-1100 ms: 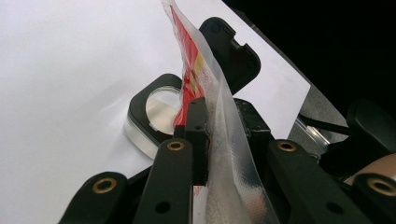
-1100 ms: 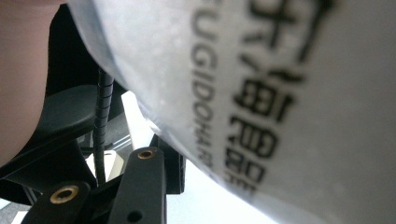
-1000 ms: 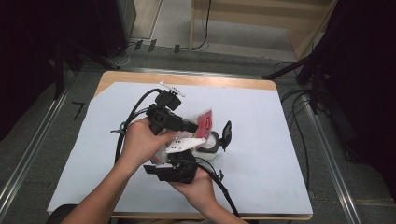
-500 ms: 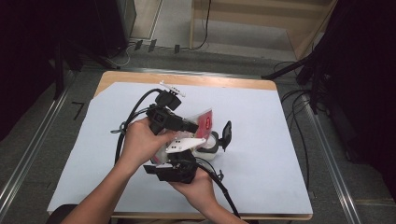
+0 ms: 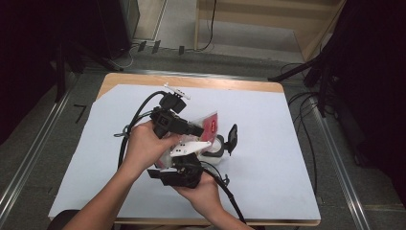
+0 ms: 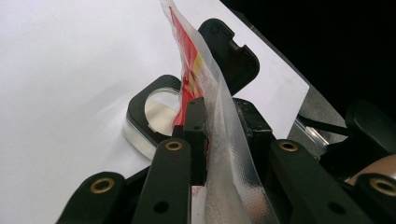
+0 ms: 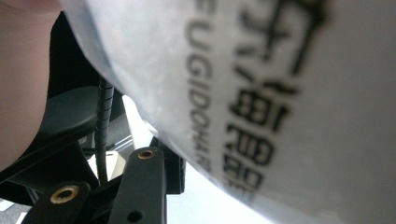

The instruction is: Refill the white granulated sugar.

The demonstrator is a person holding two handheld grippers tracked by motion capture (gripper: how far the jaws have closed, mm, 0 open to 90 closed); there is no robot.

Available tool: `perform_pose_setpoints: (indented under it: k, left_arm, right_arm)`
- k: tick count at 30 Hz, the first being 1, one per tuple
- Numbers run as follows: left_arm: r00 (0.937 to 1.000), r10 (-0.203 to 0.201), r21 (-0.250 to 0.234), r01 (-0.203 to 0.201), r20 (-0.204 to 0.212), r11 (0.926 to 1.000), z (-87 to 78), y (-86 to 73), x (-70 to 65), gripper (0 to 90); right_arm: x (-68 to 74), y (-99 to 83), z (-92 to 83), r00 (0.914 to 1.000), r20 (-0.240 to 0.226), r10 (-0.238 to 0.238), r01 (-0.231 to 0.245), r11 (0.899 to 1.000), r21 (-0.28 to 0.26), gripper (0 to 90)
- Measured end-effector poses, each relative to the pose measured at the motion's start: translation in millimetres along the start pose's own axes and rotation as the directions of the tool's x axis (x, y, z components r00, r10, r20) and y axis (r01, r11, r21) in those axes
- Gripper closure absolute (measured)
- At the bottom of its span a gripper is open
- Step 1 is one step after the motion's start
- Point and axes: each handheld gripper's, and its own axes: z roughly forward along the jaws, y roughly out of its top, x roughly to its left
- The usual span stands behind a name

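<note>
Left tongs (image 6: 219, 135) clamped on upright red-and-clear plastic pouch (image 6: 196, 70)

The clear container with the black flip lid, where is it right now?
In the high view the container sits on the white sheet near the table's middle, lid open, just right of the pouch and both grippers.

Both forearms come in from the near edge and meet over the middle. The left hand-held gripper (image 5: 198, 130) points away to the right, its jaws nearly together on a thin pouch. The right hand-held gripper (image 5: 184, 165) sits just below it, angled upward, jaws partly closed.
</note>
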Motion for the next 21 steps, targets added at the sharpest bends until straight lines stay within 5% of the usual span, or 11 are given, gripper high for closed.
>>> perform_pose_setpoints:
  k: [21]
  left_arm:
    - [1.0,-0.001,-0.005,0.001,0.005,1.0,0.3,0.0,0.4,76.9]
  right_arm:
    - [-0.4,0.7,-0.5,0.9999,-0.004,0.009,-0.009,1.0,0.001,63.3]
